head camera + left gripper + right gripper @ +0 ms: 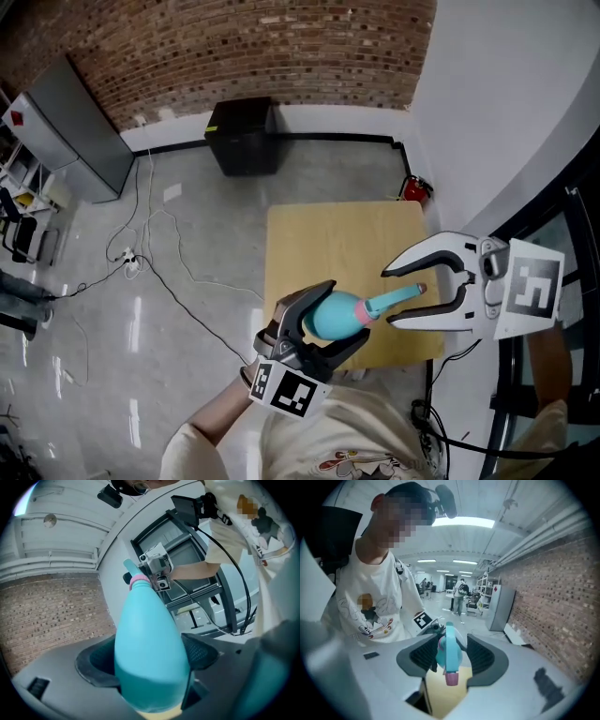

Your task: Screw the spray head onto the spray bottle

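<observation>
Above the wooden table [319, 244], my left gripper [345, 311] is shut on the body of a turquoise spray bottle [328, 317], which lies almost level with its neck to the right. A teal spray head [394, 301] with a pink collar sits on that neck. My right gripper [392, 297] is open, one jaw on each side of the spray head with gaps showing. The left gripper view has the bottle [150, 644] filling the jaws. In the right gripper view the spray head [451, 651] and its pink nozzle [452, 678] sit between the pads without being pressed.
A black box [244, 136] and a grey cabinet [70, 127] stand by the brick wall. Cables [159, 253] trail over the floor left of the table. A red fire extinguisher [412, 188] sits at the table's far right corner, beside a white wall.
</observation>
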Demonstrator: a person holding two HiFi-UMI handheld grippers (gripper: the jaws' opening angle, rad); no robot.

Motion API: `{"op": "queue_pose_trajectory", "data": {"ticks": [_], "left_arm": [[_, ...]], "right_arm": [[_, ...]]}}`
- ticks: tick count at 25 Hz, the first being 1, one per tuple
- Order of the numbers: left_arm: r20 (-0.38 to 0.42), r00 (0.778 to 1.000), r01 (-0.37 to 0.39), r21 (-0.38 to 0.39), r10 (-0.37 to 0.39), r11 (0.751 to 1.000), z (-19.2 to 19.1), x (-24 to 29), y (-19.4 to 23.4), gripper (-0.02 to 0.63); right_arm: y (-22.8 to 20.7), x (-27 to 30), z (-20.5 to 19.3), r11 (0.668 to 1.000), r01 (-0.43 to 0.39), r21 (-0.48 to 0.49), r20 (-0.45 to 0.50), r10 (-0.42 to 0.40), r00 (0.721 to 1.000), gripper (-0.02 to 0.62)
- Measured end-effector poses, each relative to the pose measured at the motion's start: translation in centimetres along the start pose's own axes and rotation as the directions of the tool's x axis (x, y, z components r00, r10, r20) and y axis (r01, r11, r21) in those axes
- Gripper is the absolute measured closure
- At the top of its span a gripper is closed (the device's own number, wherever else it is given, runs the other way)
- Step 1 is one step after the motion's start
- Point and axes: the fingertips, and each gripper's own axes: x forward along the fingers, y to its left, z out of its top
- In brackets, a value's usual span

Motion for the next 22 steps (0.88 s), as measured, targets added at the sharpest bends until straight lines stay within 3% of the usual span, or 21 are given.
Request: {"op": "queue_pose_trajectory", "data": {"ticks": [2, 7, 17, 22], "left_arm": [[-0.017, 1.0, -0.004, 0.014, 0.004, 1.0, -0.3, -0.3, 0.3, 0.183], [-0.072, 0.997, 0.002, 0.045, 0.001, 0.999, -6.6, 0.5, 0.8, 0.183], [-0.093, 0.996, 0.017, 0.048, -0.013, 0.999, -7.1, 0.8, -0.1, 0.183], [-0.146, 0.985, 0.091, 0.007, -0.089, 0.996, -7.5, 1.0, -0.6, 0.183]], "right_arm": [[0.4, 1.5, -1.2, 0.998, -0.066, 0.024, -0.055, 0.067, 0.996, 0.41], [-0.1, 6.3, -5.8, 0.984, -0.168, 0.06, -0.078, 0.173, 0.982, 0.413], [0.1, 6.7, -7.2, 0.98, -0.172, 0.102, -0.121, 0.184, 0.976, 0.455], [0.0, 6.5, -7.8, 0.984, -0.166, 0.06, -0.195, 0.175, 0.965, 0.466]]}}
